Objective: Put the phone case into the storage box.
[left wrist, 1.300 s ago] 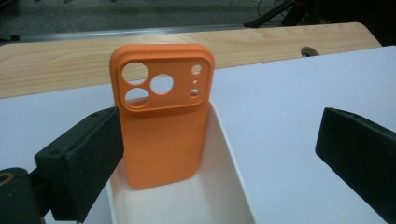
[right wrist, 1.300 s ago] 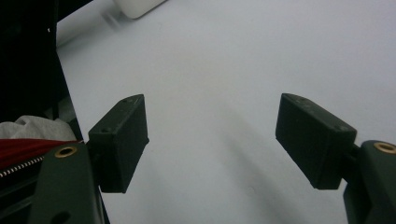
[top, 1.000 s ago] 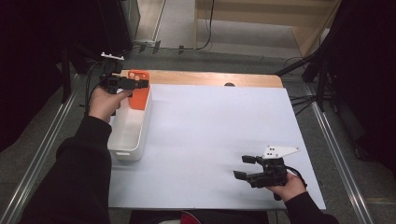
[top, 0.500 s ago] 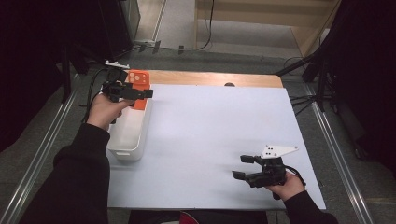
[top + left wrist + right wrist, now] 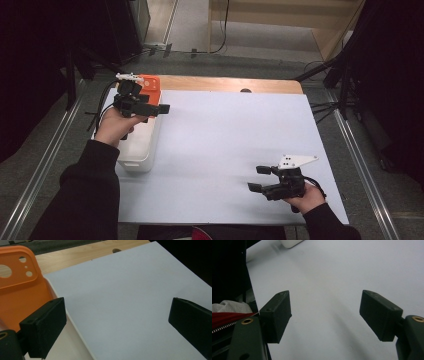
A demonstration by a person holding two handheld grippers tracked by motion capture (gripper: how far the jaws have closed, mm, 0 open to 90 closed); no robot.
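My left gripper [image 5: 150, 107] hangs above the far end of the white bin [image 5: 142, 147], which sits along the left edge of the tabletop [image 5: 230, 145]. Jaws apart, nothing between them. In the left gripper view they stand wide, one over the bin's rim, the other over the bare white sheet.

An orange phone case [image 5: 150, 87] stands at the bin's far end, leaning up against it, just beyond my left gripper. In the left gripper view the phone case [image 5: 20, 287] shows its back side: one large round camera hole, two smaller holes and a tiny one beside them. I can read no brand, label or writing on it. The bin carries no lettering that I can make out either.

My right gripper [image 5: 260, 179] is low over the near right part of the tabletop, well apart from the bin. Jaws apart, empty; the right gripper view has plain white sheet between them, and a corner of the bin [image 5: 290, 243] far off at the top.

A strip of bare wood [image 5: 225, 84] runs along the tabletop's far edge.
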